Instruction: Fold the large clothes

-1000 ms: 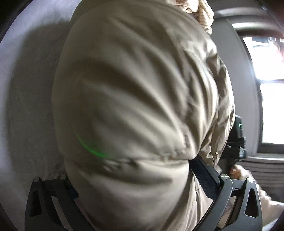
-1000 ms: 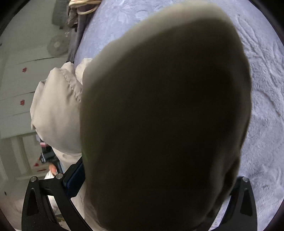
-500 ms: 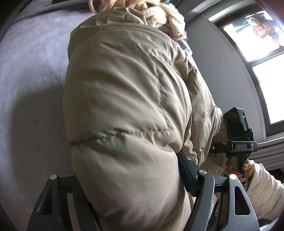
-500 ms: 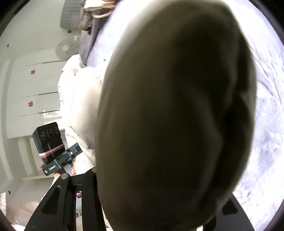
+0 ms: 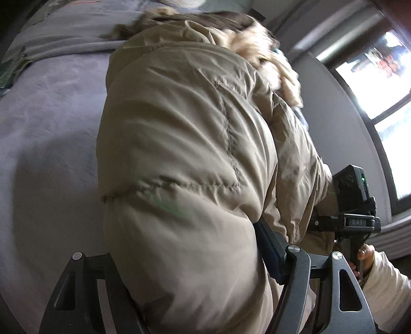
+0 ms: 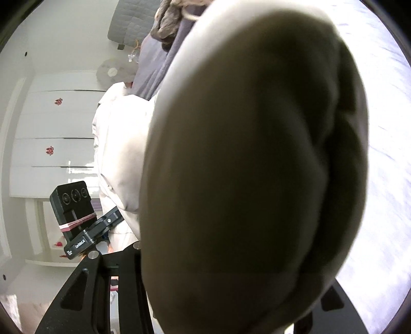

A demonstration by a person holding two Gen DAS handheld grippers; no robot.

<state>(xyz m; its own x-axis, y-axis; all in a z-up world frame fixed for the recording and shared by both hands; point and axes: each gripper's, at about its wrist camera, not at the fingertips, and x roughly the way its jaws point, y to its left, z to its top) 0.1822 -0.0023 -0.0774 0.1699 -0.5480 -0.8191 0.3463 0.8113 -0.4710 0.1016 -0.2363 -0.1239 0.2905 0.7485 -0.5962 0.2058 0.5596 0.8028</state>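
A large beige padded coat with a fur-trimmed hood hangs lifted over a grey plush bed cover. My left gripper is shut on a thick fold of the coat, which bulges between its two black fingers. My right gripper is shut on another part of the same coat, which fills most of the right wrist view in shadow. The right gripper's body also shows in the left wrist view, close by on the right, held by a hand.
A bright window and grey wall lie to the right in the left wrist view. White cupboard doors, a fan and a grey headboard show at the left in the right wrist view. The left gripper's camera block is near.
Both grippers have lifted and swung with the coat still held. The fur hood has come into the left wrist view, and the two grippers have drawn closer together.
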